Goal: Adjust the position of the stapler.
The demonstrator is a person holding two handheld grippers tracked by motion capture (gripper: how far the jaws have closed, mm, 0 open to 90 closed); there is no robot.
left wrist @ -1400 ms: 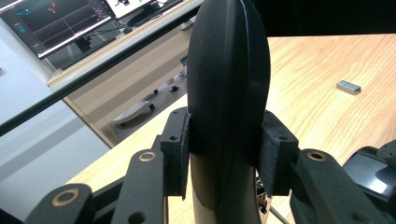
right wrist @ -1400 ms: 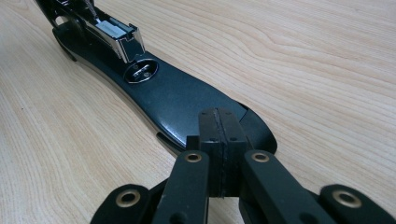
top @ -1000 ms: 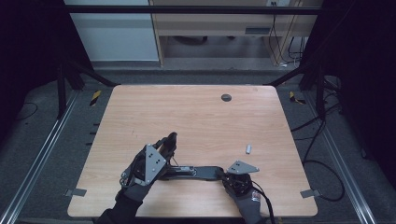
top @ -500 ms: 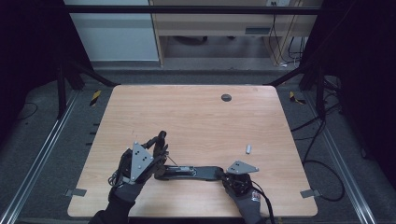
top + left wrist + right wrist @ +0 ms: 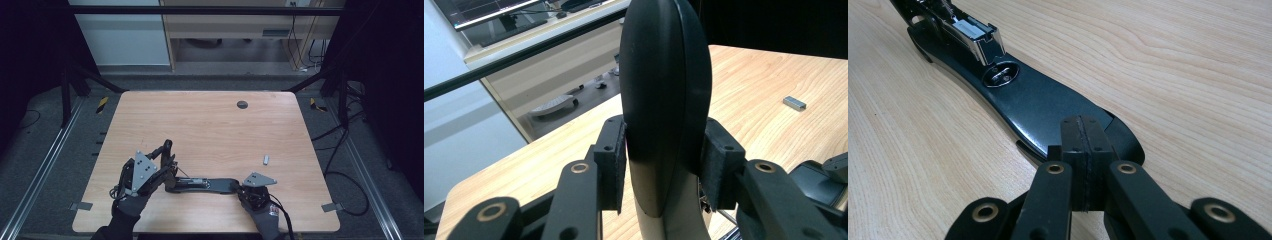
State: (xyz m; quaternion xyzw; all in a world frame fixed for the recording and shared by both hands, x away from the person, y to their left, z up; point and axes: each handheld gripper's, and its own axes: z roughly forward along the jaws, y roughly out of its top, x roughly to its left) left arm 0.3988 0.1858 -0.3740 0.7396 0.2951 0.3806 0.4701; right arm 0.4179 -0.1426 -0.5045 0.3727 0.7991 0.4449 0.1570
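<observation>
A black stapler lies opened near the table's front edge, its flat base (image 5: 212, 184) along the wood and its metal staple channel (image 5: 973, 35) laid bare. My left gripper (image 5: 167, 151) is shut on the stapler's rounded black top cover (image 5: 666, 85), which is swung up from the hinge end; the pads (image 5: 615, 150) press on both its sides. My right gripper (image 5: 1087, 145) is shut, pads together, and its tips rest on the base's (image 5: 1038, 100) front end. In the high view it (image 5: 239, 186) sits at the stapler's right end.
A small grey block of staples (image 5: 266, 160) lies on the table right of the stapler, also in the left gripper view (image 5: 794, 103). A dark round grommet (image 5: 242, 104) sits near the far edge. Metal rails and cables run along both table sides.
My left gripper has moved left and slightly up with the stapler's cover, swinging it further away from the base. The right gripper and the base have stayed put.
</observation>
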